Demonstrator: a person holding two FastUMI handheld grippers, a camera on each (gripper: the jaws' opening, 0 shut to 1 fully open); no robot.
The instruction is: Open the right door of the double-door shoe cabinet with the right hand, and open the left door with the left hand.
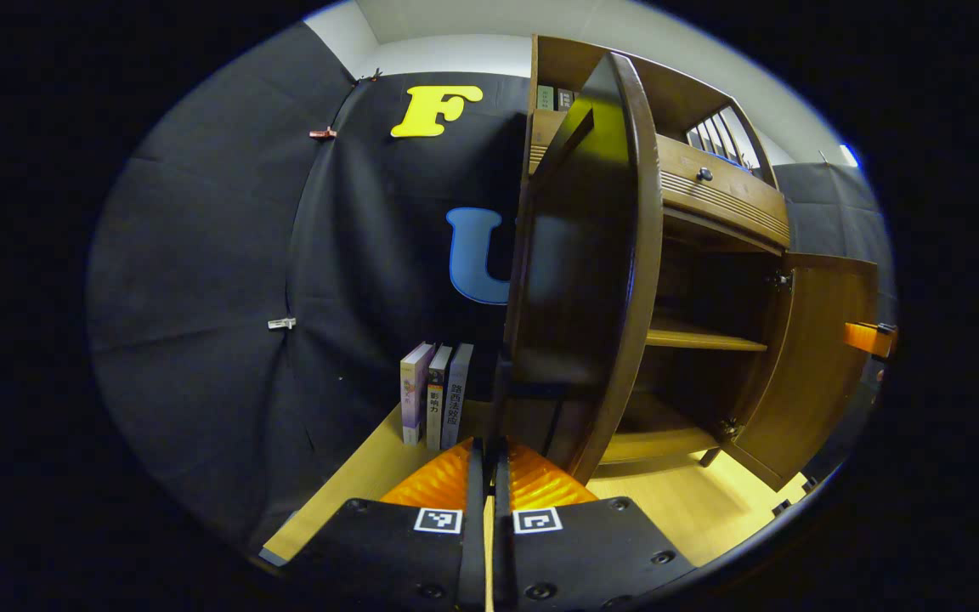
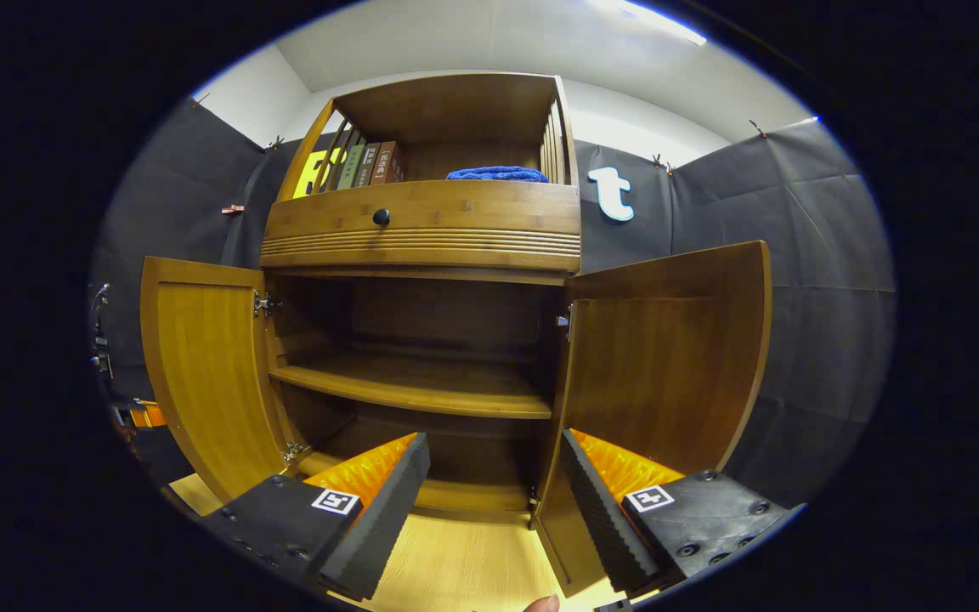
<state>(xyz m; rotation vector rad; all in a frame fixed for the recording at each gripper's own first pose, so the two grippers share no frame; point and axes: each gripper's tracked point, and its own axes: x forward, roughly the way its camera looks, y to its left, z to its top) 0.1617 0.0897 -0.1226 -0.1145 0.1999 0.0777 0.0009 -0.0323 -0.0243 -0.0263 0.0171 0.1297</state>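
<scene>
The wooden shoe cabinet [image 2: 421,229] stands with both doors swung wide and a bare inner shelf [image 2: 413,387] showing. In the left gripper view the left door [image 1: 591,280] stands edge-on right in front of me. My left gripper [image 1: 487,455] is shut on a thin dark handle [image 1: 500,399] on the door's outer face. In the right gripper view my right gripper [image 2: 489,484] is open in front of the cabinet, and the lower edge of the right door [image 2: 668,374] lies just inside its right finger [image 2: 596,501]. The left door [image 2: 209,382] hangs open at the left.
Three books [image 1: 438,395] stand on the wood floor against the black cloth, left of the cabinet. Above the doors is a drawer with a round knob [image 2: 381,217]. The top shelf holds books [image 2: 366,166] and a blue cloth [image 2: 496,173]. A fingertip [image 2: 540,603] shows at the bottom edge.
</scene>
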